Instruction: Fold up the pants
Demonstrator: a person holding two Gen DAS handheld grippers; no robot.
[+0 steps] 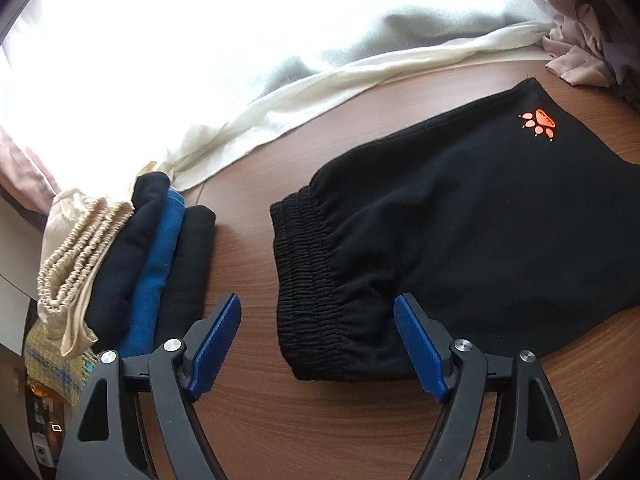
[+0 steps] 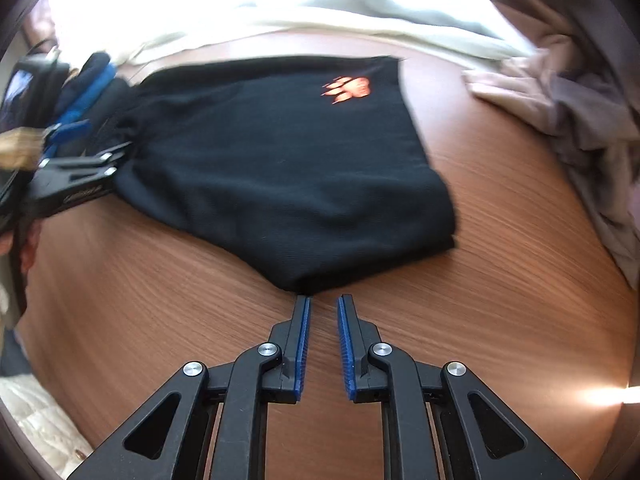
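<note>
Black fleece pants with an orange paw print (image 1: 460, 216) lie folded on the wood-grain desk (image 1: 280, 420), beside a stack of folded clothes (image 1: 132, 256). Left claw (image 1: 316, 344) gapes wide over the elastic waistband (image 1: 308, 272), empty; right claw (image 2: 323, 312) stands narrowly parted, empty, just off the near fold. Soft, thick, light fabric — probably best pinched at waistband or folded edge.

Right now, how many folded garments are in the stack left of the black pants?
4, side by side: cream garment outermost with elastic showing, then navy garment, blue garment, and black garment nearest the black pants. More may be hidden underneath.
</note>
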